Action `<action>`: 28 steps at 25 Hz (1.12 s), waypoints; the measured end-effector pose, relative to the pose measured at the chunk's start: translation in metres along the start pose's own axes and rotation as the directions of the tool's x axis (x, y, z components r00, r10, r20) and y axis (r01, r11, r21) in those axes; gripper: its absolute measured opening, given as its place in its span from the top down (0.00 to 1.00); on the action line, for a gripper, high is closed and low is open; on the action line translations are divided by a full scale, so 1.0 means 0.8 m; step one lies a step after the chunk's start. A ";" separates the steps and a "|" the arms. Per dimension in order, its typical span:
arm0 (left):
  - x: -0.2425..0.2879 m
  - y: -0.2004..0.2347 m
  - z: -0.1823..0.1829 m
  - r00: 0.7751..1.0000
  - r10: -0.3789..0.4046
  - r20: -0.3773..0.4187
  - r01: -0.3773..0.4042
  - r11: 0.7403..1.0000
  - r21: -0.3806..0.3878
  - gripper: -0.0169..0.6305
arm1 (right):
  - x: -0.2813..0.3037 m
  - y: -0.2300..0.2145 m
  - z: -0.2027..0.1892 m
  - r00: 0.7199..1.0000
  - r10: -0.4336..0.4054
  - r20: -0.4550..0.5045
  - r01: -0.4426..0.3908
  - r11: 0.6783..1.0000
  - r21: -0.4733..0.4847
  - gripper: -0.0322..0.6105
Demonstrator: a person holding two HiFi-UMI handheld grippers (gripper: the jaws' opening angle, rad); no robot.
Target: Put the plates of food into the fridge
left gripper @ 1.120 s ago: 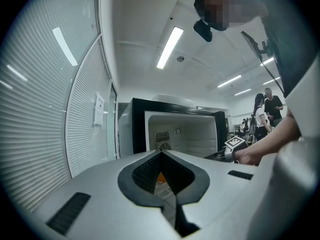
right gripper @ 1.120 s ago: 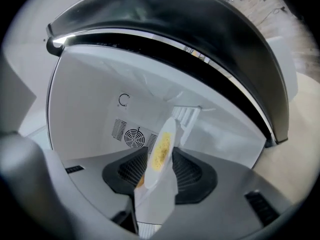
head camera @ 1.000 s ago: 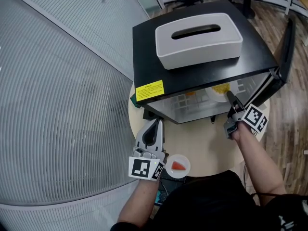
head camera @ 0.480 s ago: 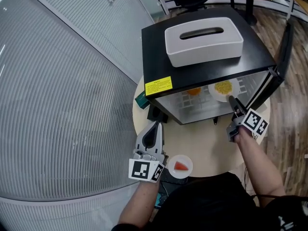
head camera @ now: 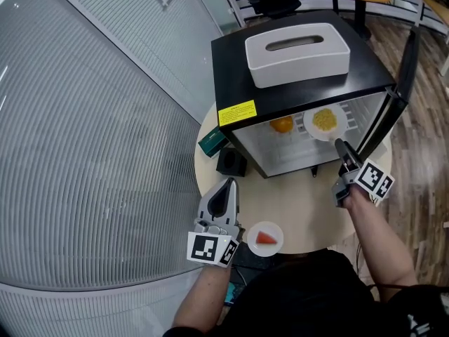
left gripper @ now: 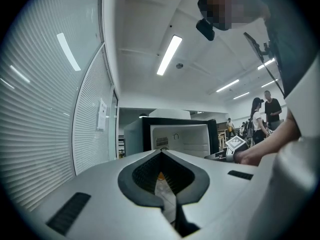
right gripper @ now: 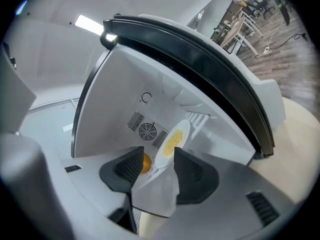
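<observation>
A white plate of yellow food (head camera: pixel 325 121) lies on the wire shelf inside the open black fridge (head camera: pixel 295 93), beside an orange food item (head camera: pixel 281 125). My right gripper (head camera: pixel 339 146) hovers just outside the fridge opening. Its jaws have just been opening and hold nothing; the plate of yellow food (right gripper: pixel 172 141) and the orange item (right gripper: pixel 146 163) show beyond the right gripper (right gripper: pixel 159 165). A second white plate with a red slice (head camera: pixel 264 239) sits at the table's near edge. Left of it is my left gripper (head camera: pixel 226 184), shut and empty; this left gripper (left gripper: pixel 162 184) faces the fridge (left gripper: pixel 175 139).
A white box (head camera: pixel 297 51) rests on the fridge top. The fridge door (head camera: pixel 401 90) stands open at the right. A small black object (head camera: pixel 231 162) and a green item (head camera: pixel 210 143) lie on the round table (head camera: pixel 302 202) left of the fridge. A ribbed glass wall runs along the left.
My right gripper has drawn back from the plate of yellow food, which stays on the fridge shelf. The left gripper has moved a little further from the fridge, still shut.
</observation>
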State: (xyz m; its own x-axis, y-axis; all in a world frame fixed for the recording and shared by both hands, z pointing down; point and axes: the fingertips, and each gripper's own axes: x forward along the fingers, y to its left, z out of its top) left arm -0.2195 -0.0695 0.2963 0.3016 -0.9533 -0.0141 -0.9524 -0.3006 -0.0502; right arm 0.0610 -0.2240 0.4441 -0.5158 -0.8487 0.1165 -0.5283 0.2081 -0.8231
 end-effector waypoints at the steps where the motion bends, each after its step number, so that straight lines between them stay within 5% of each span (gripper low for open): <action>1: -0.006 0.000 0.002 1.000 -0.002 0.010 0.002 1.000 0.000 0.97 | -0.004 0.003 -0.003 1.000 0.000 -0.002 0.000 1.000 -0.007 0.65; 17: -0.123 0.018 -0.026 0.999 0.047 0.011 -0.046 0.996 -0.070 0.97 | -0.091 0.038 -0.120 0.992 -0.010 -0.122 0.000 0.996 -0.084 0.65; 28: -0.198 0.020 -0.053 0.997 0.079 -0.020 -0.081 0.994 -0.067 0.97 | -0.146 0.033 -0.239 0.977 0.014 -0.213 -0.018 1.000 -0.013 0.65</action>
State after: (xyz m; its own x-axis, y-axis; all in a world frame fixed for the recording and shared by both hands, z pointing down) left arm -0.2845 0.0756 0.3400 0.2242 -0.9746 0.0022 -0.9744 -0.2241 0.0186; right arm -0.0218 -0.0263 0.5149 -0.6551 -0.7227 0.2204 -0.5282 0.2295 -0.8175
